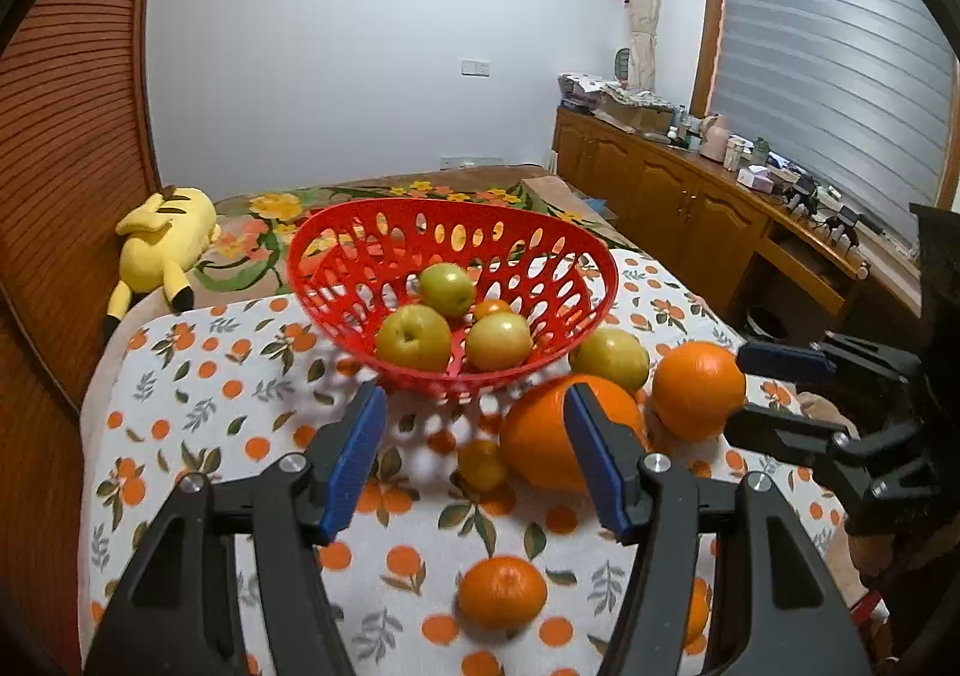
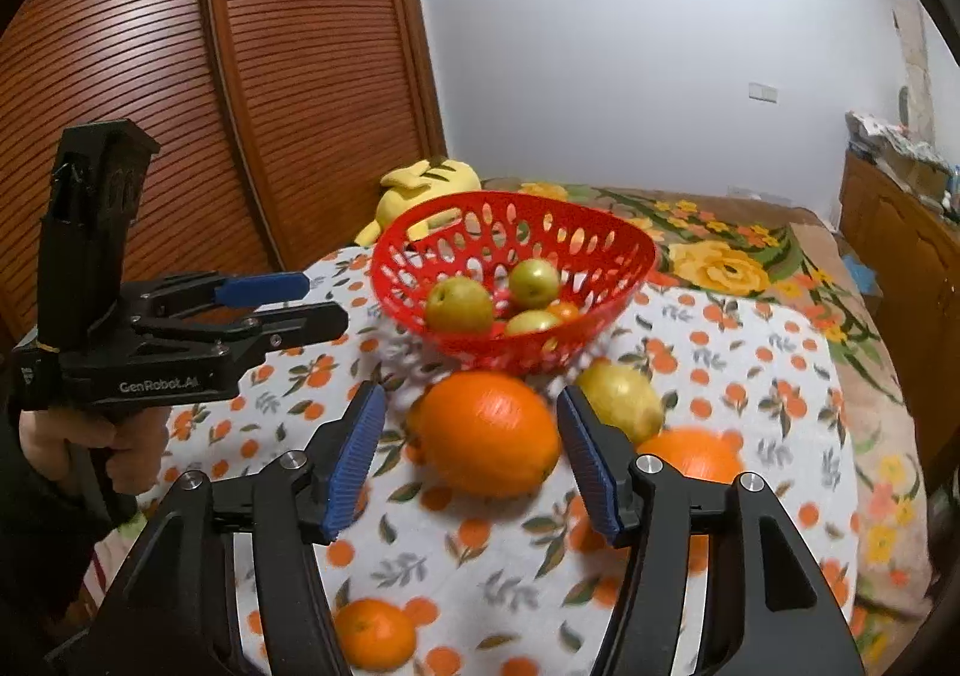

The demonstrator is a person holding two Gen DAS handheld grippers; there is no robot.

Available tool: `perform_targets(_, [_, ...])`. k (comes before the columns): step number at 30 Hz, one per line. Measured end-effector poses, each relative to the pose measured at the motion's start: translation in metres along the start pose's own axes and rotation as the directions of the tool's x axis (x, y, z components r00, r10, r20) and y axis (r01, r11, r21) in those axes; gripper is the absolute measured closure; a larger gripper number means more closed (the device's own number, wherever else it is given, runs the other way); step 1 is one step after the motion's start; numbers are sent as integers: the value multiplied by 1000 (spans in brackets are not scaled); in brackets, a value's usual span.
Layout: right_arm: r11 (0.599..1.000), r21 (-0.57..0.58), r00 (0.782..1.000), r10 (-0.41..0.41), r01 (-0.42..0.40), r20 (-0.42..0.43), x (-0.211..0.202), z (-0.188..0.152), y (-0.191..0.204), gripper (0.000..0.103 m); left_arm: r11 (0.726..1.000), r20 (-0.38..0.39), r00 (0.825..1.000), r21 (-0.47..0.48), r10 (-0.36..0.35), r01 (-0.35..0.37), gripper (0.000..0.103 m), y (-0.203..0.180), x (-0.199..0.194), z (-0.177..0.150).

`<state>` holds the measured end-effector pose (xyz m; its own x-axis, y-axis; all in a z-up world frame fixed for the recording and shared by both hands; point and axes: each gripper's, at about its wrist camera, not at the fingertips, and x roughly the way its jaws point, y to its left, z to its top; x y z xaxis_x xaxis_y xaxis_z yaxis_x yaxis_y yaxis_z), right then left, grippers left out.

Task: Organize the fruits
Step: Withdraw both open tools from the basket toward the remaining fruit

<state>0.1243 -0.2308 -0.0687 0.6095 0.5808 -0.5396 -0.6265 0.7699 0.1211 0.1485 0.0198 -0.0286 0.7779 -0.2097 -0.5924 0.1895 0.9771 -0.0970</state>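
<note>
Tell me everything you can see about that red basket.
The red basket is a round, bowl-shaped piece that looks like glossy plastic, its wall pierced with oval holes and a handle slot near the rim. It stands upright on the orange-print tablecloth. Inside lie three yellow-green fruits and something small and orange. Neither gripper touches it.

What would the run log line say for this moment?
left tongs: open, empty | right tongs: open, facing large orange | red perforated plastic basket: green apples inside

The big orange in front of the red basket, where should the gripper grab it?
Grip the big orange across its round middle, coming from the near side with the right gripper. Its open fingers already line up either side, and the red basket blocks the far side.
</note>
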Motion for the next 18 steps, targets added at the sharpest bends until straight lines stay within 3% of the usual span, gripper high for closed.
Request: perform_targets(18, [998, 61, 998, 17, -13, -58, -3, -67, 29, 40, 998, -5, 998, -17, 62, -62, 39, -4, -23, -68])
